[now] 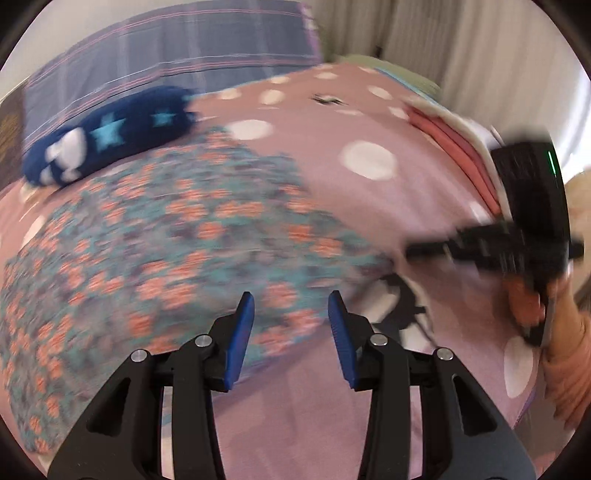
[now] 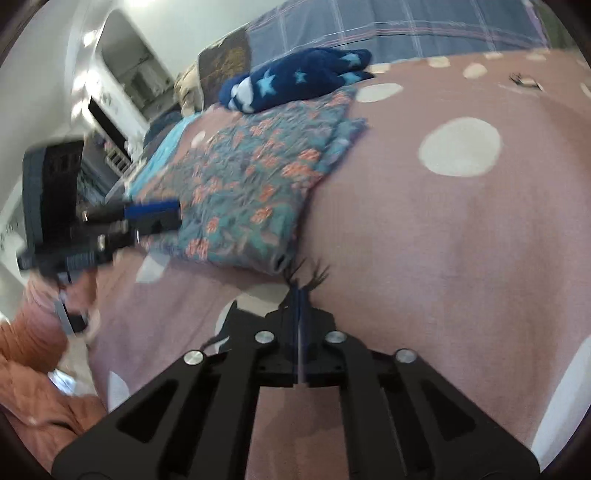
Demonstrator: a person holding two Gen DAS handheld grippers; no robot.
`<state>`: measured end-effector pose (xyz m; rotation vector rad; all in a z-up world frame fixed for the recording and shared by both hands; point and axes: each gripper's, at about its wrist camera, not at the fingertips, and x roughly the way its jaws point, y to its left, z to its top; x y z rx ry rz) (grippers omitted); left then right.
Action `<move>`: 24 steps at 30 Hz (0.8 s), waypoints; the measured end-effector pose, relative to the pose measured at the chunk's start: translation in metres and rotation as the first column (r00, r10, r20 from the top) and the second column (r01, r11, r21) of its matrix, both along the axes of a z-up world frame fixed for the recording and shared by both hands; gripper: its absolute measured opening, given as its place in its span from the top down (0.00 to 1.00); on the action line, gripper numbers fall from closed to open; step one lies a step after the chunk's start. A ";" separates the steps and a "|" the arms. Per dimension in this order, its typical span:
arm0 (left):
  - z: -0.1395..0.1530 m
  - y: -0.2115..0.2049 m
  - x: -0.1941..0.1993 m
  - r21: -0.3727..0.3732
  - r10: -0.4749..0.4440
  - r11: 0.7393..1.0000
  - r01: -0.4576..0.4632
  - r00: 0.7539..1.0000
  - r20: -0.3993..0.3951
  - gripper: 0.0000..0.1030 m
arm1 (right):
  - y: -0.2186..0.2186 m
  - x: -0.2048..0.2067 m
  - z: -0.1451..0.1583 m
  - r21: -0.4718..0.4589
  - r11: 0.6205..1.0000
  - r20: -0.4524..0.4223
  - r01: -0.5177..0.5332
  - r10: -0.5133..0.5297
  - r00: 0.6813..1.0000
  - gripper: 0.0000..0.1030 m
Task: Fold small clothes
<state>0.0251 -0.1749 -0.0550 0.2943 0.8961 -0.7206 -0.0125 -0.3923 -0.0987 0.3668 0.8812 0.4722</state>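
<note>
A folded teal garment with orange flowers point(image 1: 184, 229) point(image 2: 251, 184) lies flat on the pink dotted bedsheet point(image 1: 325, 413) point(image 2: 443, 240). My left gripper point(image 1: 291, 299) point(image 2: 173, 210) hangs open at the garment's near edge, with nothing between its blue pads point(image 1: 242, 332). My right gripper point(image 2: 298, 290) point(image 1: 413, 253) is shut, its pads pressed together with nothing seen between them. Its tips sit just off the garment's corner, over a black eyelash print on the sheet. A navy garment with light blue stars point(image 1: 107, 136) point(image 2: 295, 79) lies rolled beyond the floral one.
A stack of folded pink and white clothes point(image 1: 461, 147) sits at the far right of the bed. A blue plaid pillow point(image 1: 166, 44) point(image 2: 406, 26) lies at the head. An orange sleeve point(image 2: 29, 369) point(image 1: 565, 369) shows behind each gripper. Curtains hang behind the bed.
</note>
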 end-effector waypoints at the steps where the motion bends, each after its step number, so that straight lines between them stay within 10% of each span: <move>1: -0.003 -0.011 -0.003 0.011 -0.025 1.000 0.025 1.000 -0.003 0.59 | -0.006 0.004 0.004 0.018 1.000 0.003 0.025 -0.025 1.000 0.94; 4: -0.014 -0.039 -0.006 0.019 -0.076 0.997 0.077 0.997 -0.014 0.59 | -0.019 0.031 0.020 0.043 0.996 -0.003 0.080 -0.080 0.997 0.93; 8: -0.028 -0.057 -0.001 0.064 -0.064 0.996 0.064 0.998 -0.011 0.59 | -0.022 0.084 0.027 0.078 0.993 -0.073 0.094 -0.088 0.993 0.67; 18: -0.034 -0.071 -0.008 0.155 -0.054 0.987 0.044 0.997 0.059 0.44 | 0.004 0.175 -0.005 0.093 0.986 -0.237 0.139 -0.114 0.965 0.71; 21: -0.033 -0.070 -0.002 0.159 -0.014 0.987 -0.001 0.995 0.098 0.85 | 0.004 0.182 -0.005 0.091 0.983 -0.208 0.161 -0.139 0.968 0.97; 24: -0.018 -0.058 0.002 0.047 -0.030 0.999 0.028 0.998 0.064 0.89 | -0.004 0.169 0.015 0.175 0.974 -0.093 0.147 -0.132 0.987 0.98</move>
